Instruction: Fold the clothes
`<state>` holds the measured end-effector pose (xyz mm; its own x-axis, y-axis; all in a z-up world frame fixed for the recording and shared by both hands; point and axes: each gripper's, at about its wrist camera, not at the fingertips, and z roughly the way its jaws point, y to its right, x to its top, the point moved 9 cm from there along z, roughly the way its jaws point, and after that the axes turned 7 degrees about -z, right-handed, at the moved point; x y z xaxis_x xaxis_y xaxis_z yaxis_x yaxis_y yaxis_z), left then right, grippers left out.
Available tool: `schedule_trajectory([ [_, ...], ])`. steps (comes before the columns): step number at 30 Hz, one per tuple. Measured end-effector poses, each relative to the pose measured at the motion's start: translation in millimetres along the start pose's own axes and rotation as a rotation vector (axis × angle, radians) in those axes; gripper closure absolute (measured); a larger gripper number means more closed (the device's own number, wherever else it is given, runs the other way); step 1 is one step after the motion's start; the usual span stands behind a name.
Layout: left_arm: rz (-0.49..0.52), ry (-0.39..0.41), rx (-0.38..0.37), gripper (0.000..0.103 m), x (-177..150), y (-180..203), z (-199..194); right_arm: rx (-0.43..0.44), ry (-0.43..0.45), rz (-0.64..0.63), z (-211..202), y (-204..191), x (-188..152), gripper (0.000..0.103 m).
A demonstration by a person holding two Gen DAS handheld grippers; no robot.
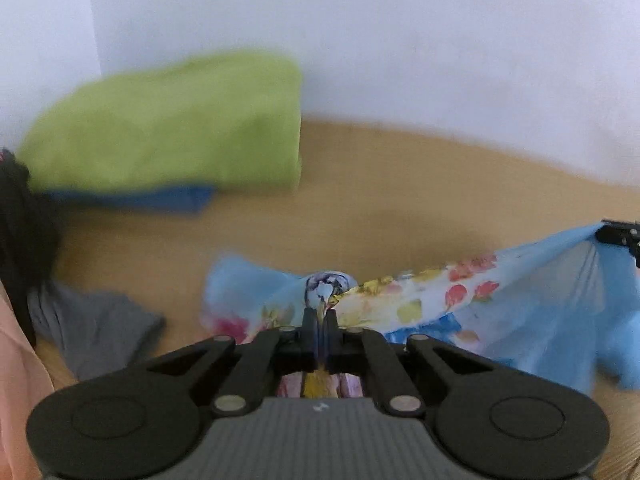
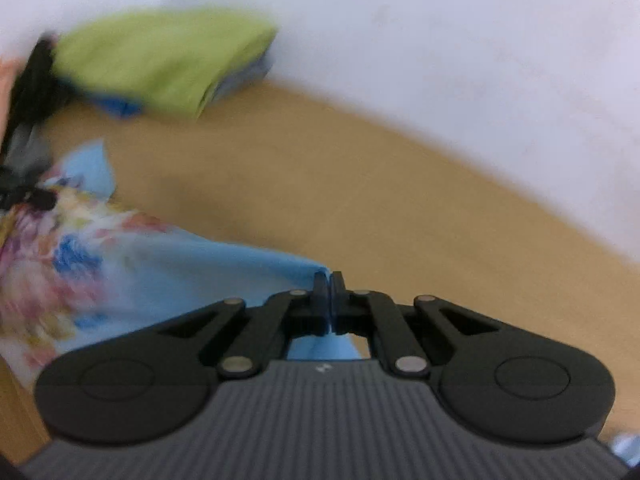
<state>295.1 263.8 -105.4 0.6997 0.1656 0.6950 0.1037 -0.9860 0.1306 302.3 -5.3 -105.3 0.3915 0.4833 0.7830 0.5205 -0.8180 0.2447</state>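
Note:
A light blue garment with a floral print (image 1: pixel 500 304) hangs stretched between both grippers above the wooden table (image 1: pixel 380 200). My left gripper (image 1: pixel 320 314) is shut on a bunched, printed edge of it. My right gripper (image 2: pixel 330 280) is shut on a plain blue corner of the same garment (image 2: pixel 168 264). In the left wrist view the right gripper (image 1: pixel 620 234) shows at the far right edge, holding the cloth taut. In the right wrist view the left gripper (image 2: pixel 20 192) appears at the far left, dark and blurred.
A folded lime green garment (image 1: pixel 172 128) lies on a blue one (image 1: pixel 160 198) at the back left against the white wall (image 1: pixel 400 40). A grey cloth (image 1: pixel 100 328), a black item (image 1: pixel 20 220) and a peach fabric (image 1: pixel 16 380) sit at the left.

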Motion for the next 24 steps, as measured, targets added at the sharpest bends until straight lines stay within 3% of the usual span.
schedule_trajectory([
  [3, -0.029, 0.115, -0.059, 0.100, 23.6, 9.4, -48.5, -0.083, 0.133, -0.027, -48.9, 20.8, 34.2, 0.099],
  [6, -0.020, 0.189, -0.098, 0.094, 21.0, 17.6, -101.2, -0.150, 0.261, -0.075, -120.9, 32.6, 51.8, 0.099],
  [8, -0.007, 0.183, -0.084, 0.090, -1.4, 18.2, -122.0, -0.162, 0.307, -0.085, -175.7, 32.1, 41.8, 0.099],
  [11, -0.015, 0.106, -0.036, 0.082, -57.7, 12.8, -135.0, -0.112, 0.257, -0.099, -230.7, 21.7, -7.4, 0.099],
  [13, -0.053, 0.014, -0.006, 0.082, -100.3, 5.1, -131.2, -0.077, 0.162, -0.127, -249.1, 11.3, -56.0, 0.099],
  [16, -0.124, -0.123, 0.020, 0.083, -153.8, 3.9, -120.2, -0.027, -0.088, -0.164, -260.5, -5.8, -155.9, 0.099],
  [20, -0.136, -0.198, -0.004, 0.081, -182.4, 29.7, -112.2, -0.023, -0.392, -0.168, -276.2, -8.0, -274.6, 0.098],
  [22, -0.097, -0.200, -0.019, 0.077, -183.8, 51.7, -109.9, -0.079, -0.477, -0.122, -285.1, 6.1, -309.1, 0.096],
  [24, -0.055, -0.196, -0.037, 0.068, -181.5, 73.2, -104.9, -0.125, -0.472, -0.084, -296.1, 17.7, -314.0, 0.095],
])
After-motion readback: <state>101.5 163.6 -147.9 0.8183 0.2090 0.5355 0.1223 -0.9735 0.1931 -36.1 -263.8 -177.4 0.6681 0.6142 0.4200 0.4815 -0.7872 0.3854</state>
